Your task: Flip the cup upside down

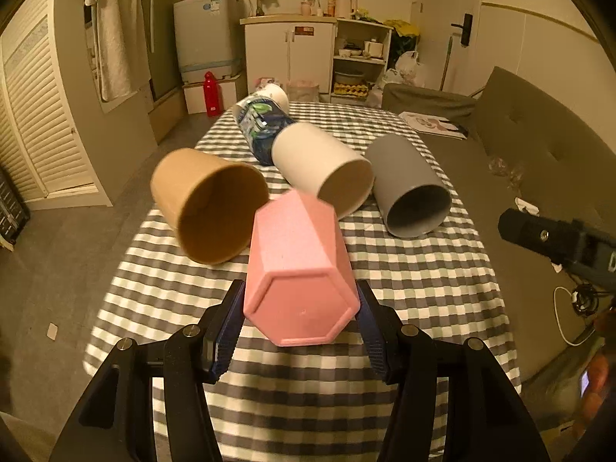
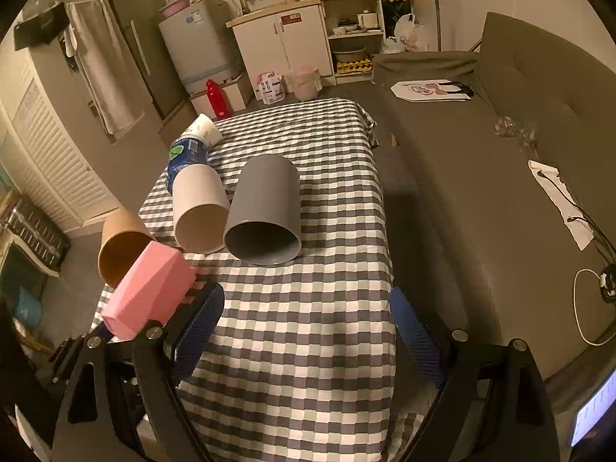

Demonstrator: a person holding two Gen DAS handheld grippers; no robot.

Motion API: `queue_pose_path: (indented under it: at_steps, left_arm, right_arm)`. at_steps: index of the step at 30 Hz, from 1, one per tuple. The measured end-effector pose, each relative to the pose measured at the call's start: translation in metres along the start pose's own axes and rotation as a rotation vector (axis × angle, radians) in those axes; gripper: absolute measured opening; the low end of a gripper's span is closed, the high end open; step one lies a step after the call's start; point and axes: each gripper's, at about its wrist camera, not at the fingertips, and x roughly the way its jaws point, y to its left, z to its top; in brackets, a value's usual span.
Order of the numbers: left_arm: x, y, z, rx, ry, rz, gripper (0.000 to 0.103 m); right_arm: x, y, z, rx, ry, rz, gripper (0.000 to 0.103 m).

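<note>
Left gripper (image 1: 302, 323) is clamped on the pink hexagonal cup (image 1: 298, 269), blue pads on opposite flat faces near the base. Cup is off the counter (image 1: 423, 292), tilted, base toward the camera and mouth pointing away and down. Looks like mid-rotation toward mouth-down; gripping near the base probably leaves the rim free to land flat.

Right gripper (image 2: 304, 331) is spread wide with nothing between the fingers, hovering over the near part of the checked cloth. It reads as idle, kept out of the flip path.

Further out, all on their sides with mouths toward us: brown cup (image 1: 210, 208) at the left edge, white cup (image 1: 323, 169) in the middle, grey cup (image 1: 414, 188) to the right. White and grey look touching or nearly so in the right wrist view. Behind the white one, a blue printed cup (image 1: 260, 127) and a white paper cup (image 2: 204, 131), apparently nested or end to end; can't tell which.

Hidden:
- Pink cup's rim and inside face away in both views.
- Pink cup covers part of the brown cup in the right wrist view.
- Whether brown cup overhangs the counter edge is unclear.
</note>
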Motion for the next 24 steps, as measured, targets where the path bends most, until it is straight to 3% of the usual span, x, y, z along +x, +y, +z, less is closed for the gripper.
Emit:
queue_pose_path:
  at_steps: [18, 20, 22, 24]
  left_arm:
    - [0.0, 0.003, 0.016, 0.0, 0.001, -0.015, 0.057]
    - [0.0, 0.004, 0.016, -0.01, -0.001, -0.005, 0.062]
    - [0.0, 0.005, 0.017, -0.023, -0.006, 0.025, 0.081]
    - [-0.002, 0.009, 0.017, -0.034, -0.014, 0.027, 0.081]
  right_arm:
    - [-0.005, 0.009, -0.001, -0.013, -0.005, 0.006, 0.088]
    - [-0.005, 0.008, -0.001, -0.01, -0.005, 0.005, 0.088]
    - [-0.006, 0.008, 0.0, -0.007, -0.006, 0.004, 0.088]
    - [-0.005, 0.007, 0.0, -0.006, -0.007, 0.002, 0.088]
